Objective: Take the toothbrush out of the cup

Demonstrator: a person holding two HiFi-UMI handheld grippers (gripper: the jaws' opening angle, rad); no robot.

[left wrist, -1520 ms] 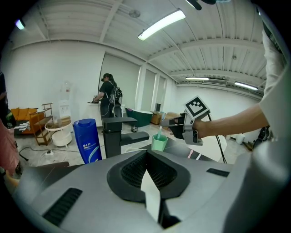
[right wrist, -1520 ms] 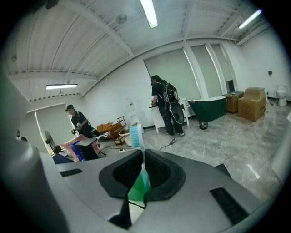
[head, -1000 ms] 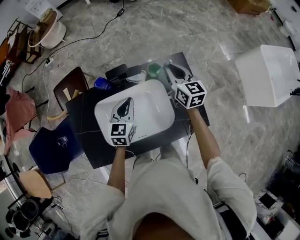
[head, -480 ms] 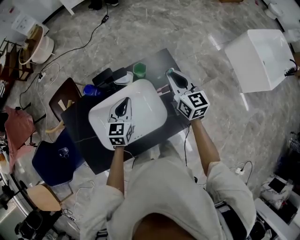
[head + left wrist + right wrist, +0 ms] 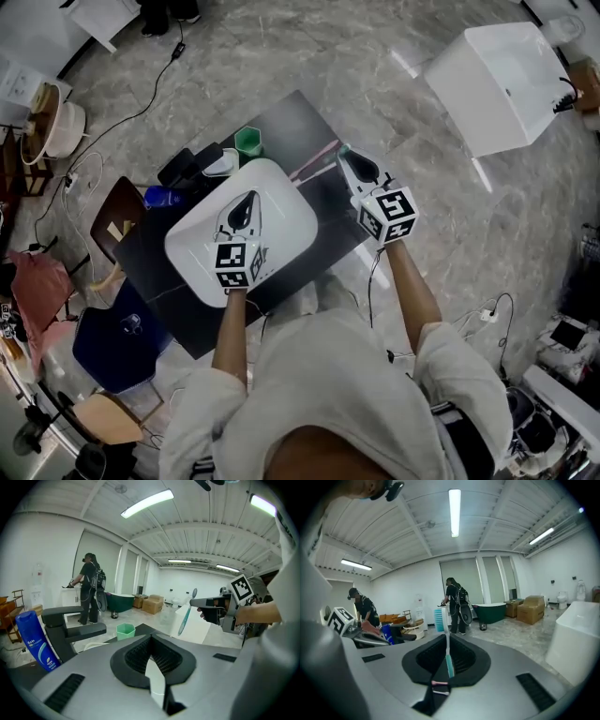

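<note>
The green cup (image 5: pixel 247 142) stands at the far edge of the black table (image 5: pixel 309 117); the left gripper view shows this cup (image 5: pixel 125 631) with nothing in it. My right gripper (image 5: pixel 345 153) hovers right of the cup and well apart from it, shut on a teal toothbrush (image 5: pixel 449 660). The brush stands about upright, its bristles (image 5: pixel 439 619) above the jaws. From the left gripper view the toothbrush (image 5: pixel 186 615) hangs in the air from the right gripper (image 5: pixel 194 603). My left gripper (image 5: pixel 248 202) is shut and empty over the white sink basin (image 5: pixel 291 239).
A blue bottle (image 5: pixel 161 197) and a black faucet (image 5: pixel 70 630) stand behind the basin. A large white box (image 5: pixel 497 84) sits on the floor to the right. Chairs and cables crowd the left side. People stand in the background.
My right gripper has drawn away from the green cup to the right, carrying the toothbrush. The left gripper has stayed over the basin. The head view has shifted.
</note>
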